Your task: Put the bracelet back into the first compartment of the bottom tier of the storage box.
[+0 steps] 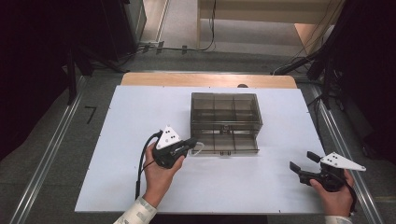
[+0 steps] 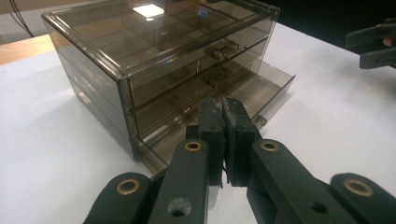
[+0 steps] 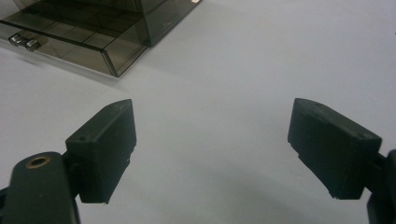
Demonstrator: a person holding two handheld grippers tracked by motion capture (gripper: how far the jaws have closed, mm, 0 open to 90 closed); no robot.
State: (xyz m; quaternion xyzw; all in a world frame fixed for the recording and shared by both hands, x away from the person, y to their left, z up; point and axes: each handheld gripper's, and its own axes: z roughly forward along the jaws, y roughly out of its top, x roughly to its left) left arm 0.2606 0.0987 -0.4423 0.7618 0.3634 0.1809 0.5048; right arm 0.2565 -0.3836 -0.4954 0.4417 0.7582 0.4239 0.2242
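High view overhead, gripper views close – sharing drawer box (image 1: 225,122)

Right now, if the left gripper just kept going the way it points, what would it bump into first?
Most likely the open bottom drawer of the smoky plastic box. The left gripper, jaws shut, aims at that drawer's front from close by. Whether it already touches is hard to judge.

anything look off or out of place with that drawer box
The bottom drawer of the smoky plastic drawer box stands pulled partway out, while the drawers above sit flush. Nothing looks spilled or broken. The left gripper is shut just in front of that drawer.
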